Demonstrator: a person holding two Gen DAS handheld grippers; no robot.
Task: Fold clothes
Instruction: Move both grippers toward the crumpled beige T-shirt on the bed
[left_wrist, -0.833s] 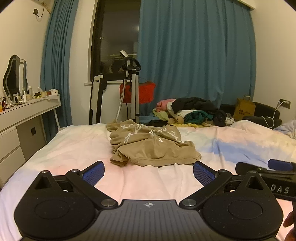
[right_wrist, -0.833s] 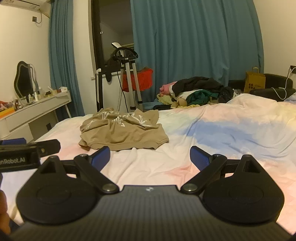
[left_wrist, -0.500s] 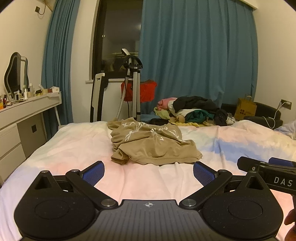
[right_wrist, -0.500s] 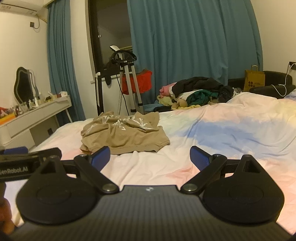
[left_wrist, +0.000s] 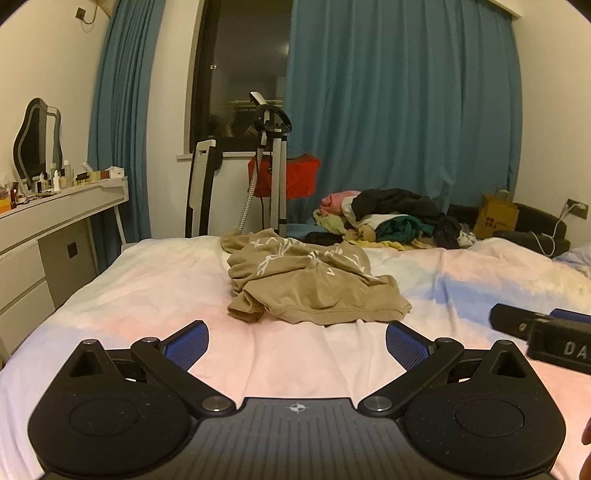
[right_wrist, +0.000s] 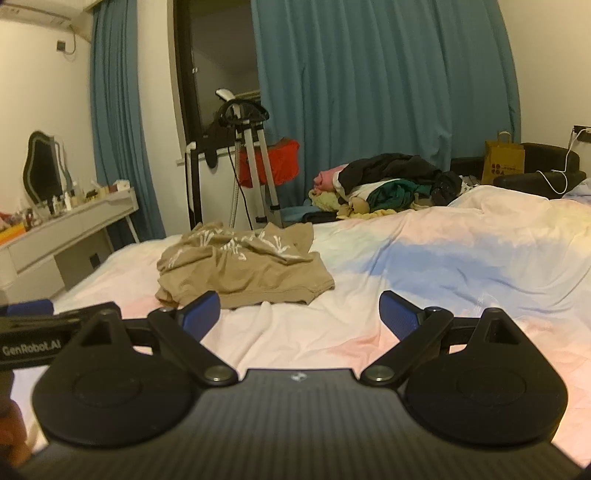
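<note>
A crumpled tan garment with white print (left_wrist: 310, 284) lies on the pastel bed cover (left_wrist: 147, 295), ahead of both grippers. It also shows in the right wrist view (right_wrist: 243, 267), ahead and to the left. My left gripper (left_wrist: 295, 341) is open and empty, low over the bed, short of the garment's near hem. My right gripper (right_wrist: 299, 317) is open and empty, just right of the left one; its near hem sits by the left fingertip (right_wrist: 201, 314). Each gripper shows at the other view's edge: the right one (left_wrist: 546, 332), the left one (right_wrist: 33, 332).
A pile of mixed clothes (left_wrist: 391, 221) lies at the bed's far end. A garment steamer stand (left_wrist: 271, 166) and red cloth stand behind the bed. A white dresser (left_wrist: 44, 236) with bottles is on the left. A paper bag (left_wrist: 495, 218) and a dark seat are far right.
Both grippers have moved a little forward toward the tan garment, which looks larger now. Both stay open. The garment has not moved.
</note>
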